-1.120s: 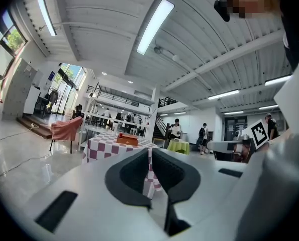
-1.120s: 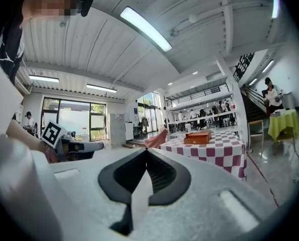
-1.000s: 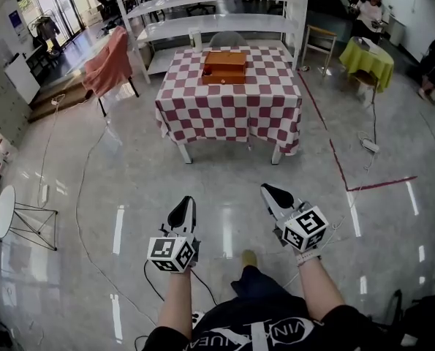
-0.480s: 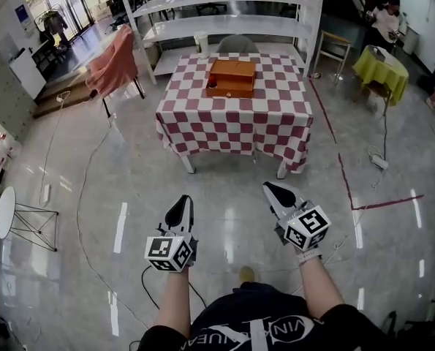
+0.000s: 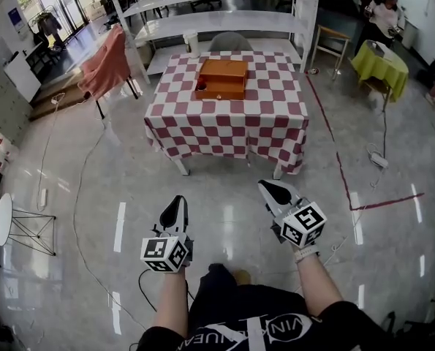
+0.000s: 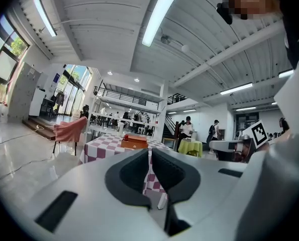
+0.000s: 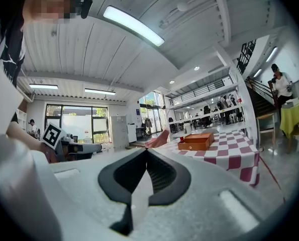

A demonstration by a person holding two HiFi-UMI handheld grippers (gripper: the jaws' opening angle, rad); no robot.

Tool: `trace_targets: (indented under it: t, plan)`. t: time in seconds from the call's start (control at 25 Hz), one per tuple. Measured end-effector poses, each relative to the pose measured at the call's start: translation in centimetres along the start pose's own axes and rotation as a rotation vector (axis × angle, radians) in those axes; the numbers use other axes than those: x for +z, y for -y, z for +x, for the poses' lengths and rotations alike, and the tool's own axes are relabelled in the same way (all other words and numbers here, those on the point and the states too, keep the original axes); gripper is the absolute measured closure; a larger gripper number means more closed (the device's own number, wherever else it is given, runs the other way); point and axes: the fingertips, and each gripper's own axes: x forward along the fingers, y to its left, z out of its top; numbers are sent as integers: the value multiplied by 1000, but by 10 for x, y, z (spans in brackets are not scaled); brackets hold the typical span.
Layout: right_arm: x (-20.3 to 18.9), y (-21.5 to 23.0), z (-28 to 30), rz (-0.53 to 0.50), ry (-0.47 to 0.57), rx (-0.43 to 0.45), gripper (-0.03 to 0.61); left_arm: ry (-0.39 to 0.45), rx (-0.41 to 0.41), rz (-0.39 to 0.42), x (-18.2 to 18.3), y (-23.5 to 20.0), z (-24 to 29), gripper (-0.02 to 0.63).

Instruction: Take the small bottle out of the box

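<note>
A brown wooden box point(image 5: 222, 79) sits on a red-and-white checked table point(image 5: 228, 123) several steps ahead of me. A small red thing point(image 5: 200, 85) shows at the box's left end; it is too small to tell whether it is the bottle. My left gripper point(image 5: 175, 209) and right gripper point(image 5: 275, 194) are held low over the floor, far short of the table, both shut with nothing in them. In the left gripper view the box point(image 6: 135, 143) shows beyond the closed left gripper point(image 6: 148, 152). The right gripper view shows the box point(image 7: 197, 141) to the right of the closed right gripper point(image 7: 146, 152).
White shelving point(image 5: 217, 20) stands behind the table, with a white cup point(image 5: 191, 44) at the table's back edge. A pink-draped chair point(image 5: 104, 64) is at its left, a yellow-green table point(image 5: 384, 61) at the right. Cables point(image 5: 85, 189) and red floor tape point(image 5: 378, 196) cross the shiny floor.
The table and box have drawn nearer and shifted slightly in the head view as I walk forward. Both grippers keep their pose and stay shut.
</note>
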Motion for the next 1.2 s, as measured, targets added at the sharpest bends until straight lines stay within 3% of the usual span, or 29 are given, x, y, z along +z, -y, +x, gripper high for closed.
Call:
trace_targets:
  t: [0.44, 0.76, 1.2]
  plan:
    - [-9, 43, 32, 36, -28, -28, 572, -44, -8, -32, -15, -18, 51, 589]
    - [16, 90, 81, 14, -14, -40, 572, -10, -63, -20, 14, -34, 128, 589]
    - [17, 138, 146, 13, -51, -67, 572, -36, -108, -25, 22, -72, 214, 589]
